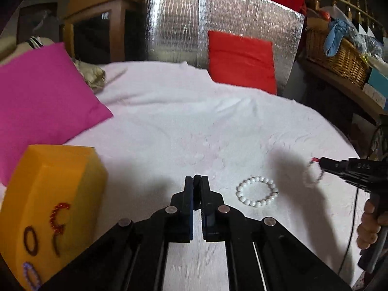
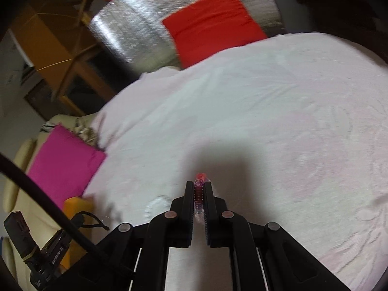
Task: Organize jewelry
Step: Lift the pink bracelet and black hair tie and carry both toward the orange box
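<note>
My left gripper [image 1: 197,179] is shut and empty, low over the white cloth. A white bead bracelet [image 1: 257,191] lies on the cloth just to its right. An orange box [image 1: 46,206] stands at the left with several dark red and blue bracelets [image 1: 58,220] on its face. My right gripper [image 2: 199,184] is shut on a bracelet of red and clear beads [image 2: 199,194] and holds it above the cloth. In the left wrist view the right gripper [image 1: 320,163] shows at the right edge with the bracelet [image 1: 315,173] hanging from it, blurred.
A pink cushion [image 1: 41,106] lies at the left behind the box. A red cushion [image 1: 242,60] leans on a silver foil panel [image 1: 184,21] at the back. A wicker basket [image 1: 339,53] sits on a shelf at the right.
</note>
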`<state>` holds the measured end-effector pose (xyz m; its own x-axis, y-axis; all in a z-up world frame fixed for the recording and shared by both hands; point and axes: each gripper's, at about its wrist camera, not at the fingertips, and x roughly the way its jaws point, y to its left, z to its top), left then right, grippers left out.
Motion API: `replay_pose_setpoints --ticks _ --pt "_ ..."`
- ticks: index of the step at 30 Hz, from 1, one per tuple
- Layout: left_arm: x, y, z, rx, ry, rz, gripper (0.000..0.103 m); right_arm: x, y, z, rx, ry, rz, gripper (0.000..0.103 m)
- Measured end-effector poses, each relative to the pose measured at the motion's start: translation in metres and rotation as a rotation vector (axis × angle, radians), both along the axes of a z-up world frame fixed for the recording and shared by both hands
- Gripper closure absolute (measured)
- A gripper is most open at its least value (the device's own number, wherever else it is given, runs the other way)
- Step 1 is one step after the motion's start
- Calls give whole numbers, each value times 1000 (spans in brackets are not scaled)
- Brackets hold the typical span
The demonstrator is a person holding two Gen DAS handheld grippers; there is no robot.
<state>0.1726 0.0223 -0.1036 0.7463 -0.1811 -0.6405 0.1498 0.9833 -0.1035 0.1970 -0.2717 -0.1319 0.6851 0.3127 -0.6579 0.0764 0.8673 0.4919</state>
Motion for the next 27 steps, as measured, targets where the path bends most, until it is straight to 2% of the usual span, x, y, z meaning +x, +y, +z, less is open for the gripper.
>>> replay_pose_setpoints --ticks 5,9,14,19,24,27 --pt "-16 8 7 23 -9 60 98 -9 31 12 42 -54 76 95" --pt "-31 22 8 16 3 118 98 -18 57 19 53 -86 125 95" --pt "-61 47 19 1 -25 197 98 -27 98 24 57 -118 193 95" --pt "-103 94 36 -32 -47 295 98 -38 152 27 40 -146 297 95" --pt "-140 156 53 42 -65 404 98 -56 230 34 83 -195 446 95" --pt "-156 193 46 74 -34 476 98 -73 281 35 121 -214 552 95"
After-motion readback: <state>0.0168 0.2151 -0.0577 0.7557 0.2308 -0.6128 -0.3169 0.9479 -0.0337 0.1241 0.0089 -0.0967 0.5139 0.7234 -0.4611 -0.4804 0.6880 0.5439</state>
